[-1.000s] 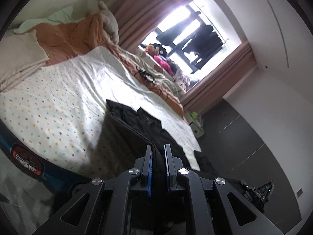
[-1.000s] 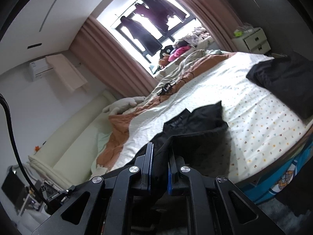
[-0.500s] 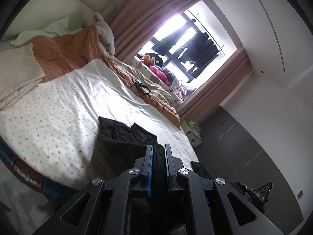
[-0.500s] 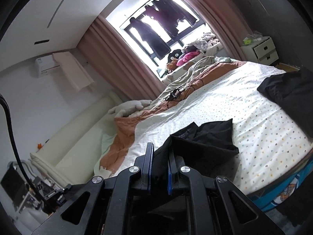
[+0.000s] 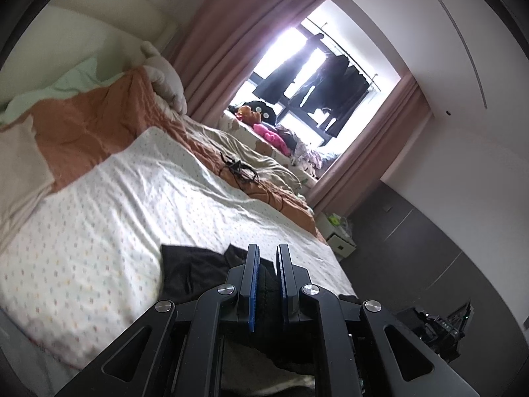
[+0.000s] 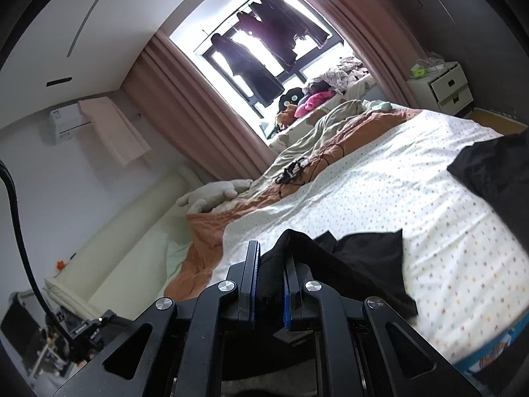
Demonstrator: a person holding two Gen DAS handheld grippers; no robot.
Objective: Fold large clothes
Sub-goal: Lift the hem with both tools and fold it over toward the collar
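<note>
Both grippers have pulled back and up since a second ago, dragging the black garment toward the bed's near edge. Left gripper and right gripper are each clamping a bunch of it. It's trailing over the dotted white sheet; orange quilt and curtained window are sitting beyond.

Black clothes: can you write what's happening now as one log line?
left tool: shut on black garment | right tool: shut on black garment | garment partly on dotted bedsheet
</note>
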